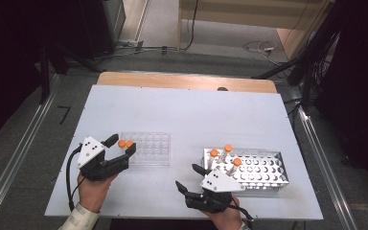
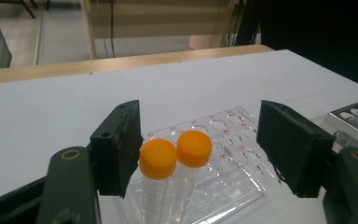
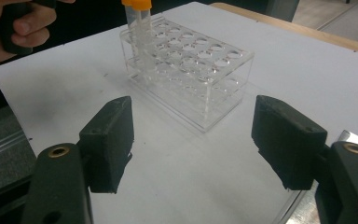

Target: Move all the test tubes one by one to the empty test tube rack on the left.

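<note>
Left tool (image 2: 200,149) jaws apart round two orange-capped tubes (image 2: 157,161) in clear rack (image 2: 233,140), lower centre; right tool (image 3: 193,140) open, empty. Tubes probably light, slick plastic; grip below cap.

Grey floor (image 1: 24,158), wooden panel (image 1: 249,12), dim surroundings.

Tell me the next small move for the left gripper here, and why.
Probably draw the left gripper straight back: its fingers stand apart from the two orange-capped tubes seated in the clear rack, so the tube seems released.
</note>
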The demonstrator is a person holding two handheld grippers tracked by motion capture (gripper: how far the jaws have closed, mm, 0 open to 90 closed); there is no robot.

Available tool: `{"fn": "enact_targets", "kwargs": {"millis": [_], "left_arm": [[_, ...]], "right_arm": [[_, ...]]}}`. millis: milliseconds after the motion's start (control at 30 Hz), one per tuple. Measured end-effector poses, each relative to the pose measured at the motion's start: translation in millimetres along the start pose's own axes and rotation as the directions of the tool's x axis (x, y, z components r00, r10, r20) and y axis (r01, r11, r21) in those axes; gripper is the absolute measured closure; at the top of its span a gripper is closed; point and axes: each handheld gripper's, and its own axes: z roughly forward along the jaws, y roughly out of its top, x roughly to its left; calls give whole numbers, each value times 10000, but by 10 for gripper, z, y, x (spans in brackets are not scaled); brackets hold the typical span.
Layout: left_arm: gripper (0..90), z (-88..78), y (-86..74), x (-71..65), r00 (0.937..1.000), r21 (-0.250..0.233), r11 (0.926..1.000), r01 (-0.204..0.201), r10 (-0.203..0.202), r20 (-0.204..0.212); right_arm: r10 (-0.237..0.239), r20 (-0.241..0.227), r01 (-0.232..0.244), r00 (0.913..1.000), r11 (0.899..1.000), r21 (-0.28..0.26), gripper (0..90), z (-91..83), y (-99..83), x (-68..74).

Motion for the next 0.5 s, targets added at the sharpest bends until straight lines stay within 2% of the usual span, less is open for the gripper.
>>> {"fn": "enact_targets", "kwargs": {"millis": [67, 233, 500], "left_arm": [[255, -6, -8, -35, 9998, 42, 9999, -122, 121, 132], [140, -4, -29, -112, 9994, 187, 9993, -337, 338, -65], [100, -43, -65, -139, 9986, 233, 9984, -520, 519, 18]], "right_arm": [[25, 46, -25, 10000, 10000, -44, 281, -18, -8, -14], [121, 136, -120, 9998, 9999, -88, 278, -67, -28, -59], [259, 278, -252, 9993, 9994, -246, 279, -209, -78, -109]]}}
